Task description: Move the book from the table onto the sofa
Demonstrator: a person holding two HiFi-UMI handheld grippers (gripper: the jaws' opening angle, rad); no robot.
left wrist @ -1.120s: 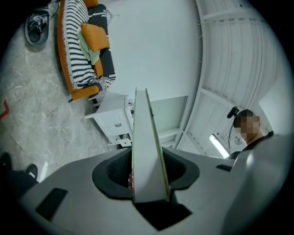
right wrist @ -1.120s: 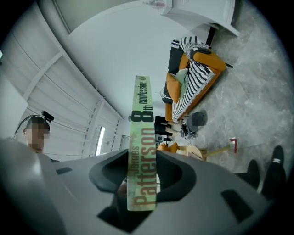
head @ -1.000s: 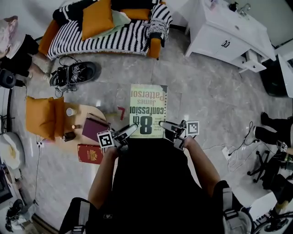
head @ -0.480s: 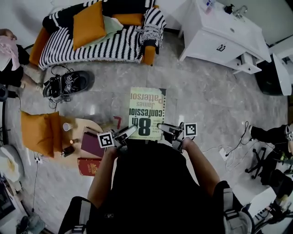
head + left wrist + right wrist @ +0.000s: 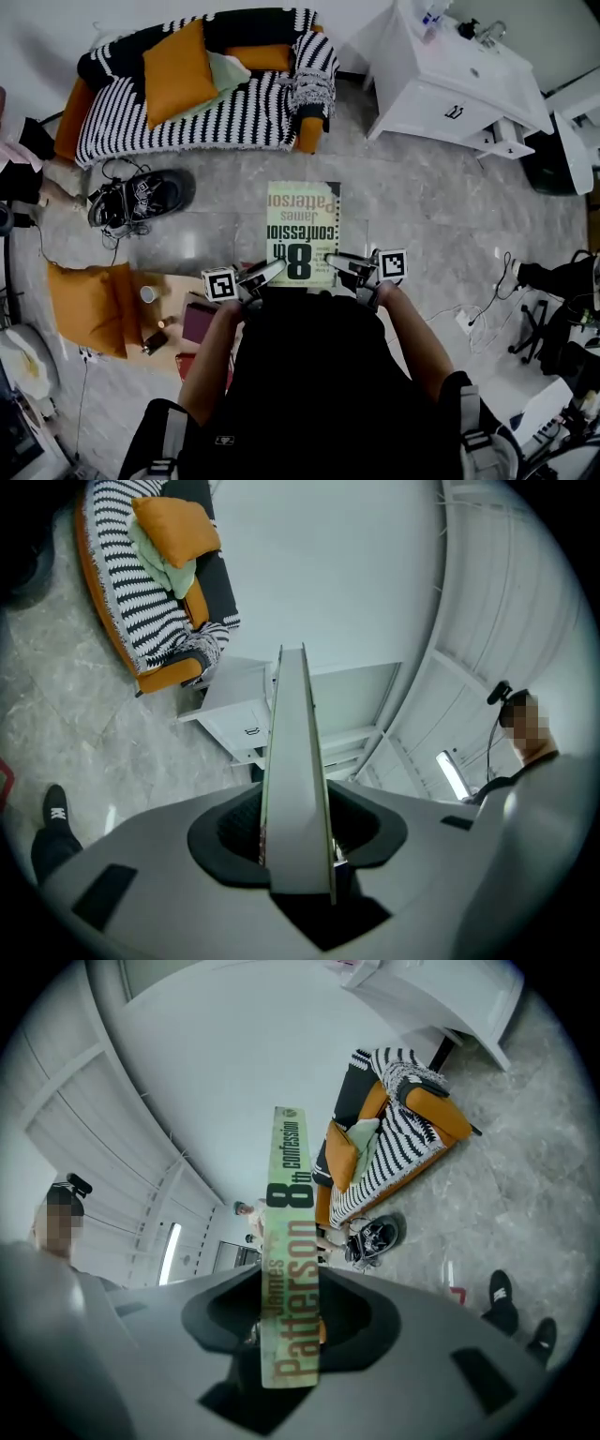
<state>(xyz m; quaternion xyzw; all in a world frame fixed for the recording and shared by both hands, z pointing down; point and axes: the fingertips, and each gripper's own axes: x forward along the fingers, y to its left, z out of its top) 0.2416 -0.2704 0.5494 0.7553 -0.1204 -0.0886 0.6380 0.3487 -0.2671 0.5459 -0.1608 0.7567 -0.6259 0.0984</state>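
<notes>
Pale green book [image 5: 303,232], black-and-white striped sofa [image 5: 187,122], orange cushion [image 5: 175,72], grey marbled floor [image 5: 422,206].

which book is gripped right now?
The pale James Patterson book, held flat between the left gripper and right gripper; the maroon book lies on the low table.

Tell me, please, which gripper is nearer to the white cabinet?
Right. The right gripper clamps the book at its near edge, on the side toward the white cabinet; the left gripper clamps that edge farther away, toward the low table.
</notes>
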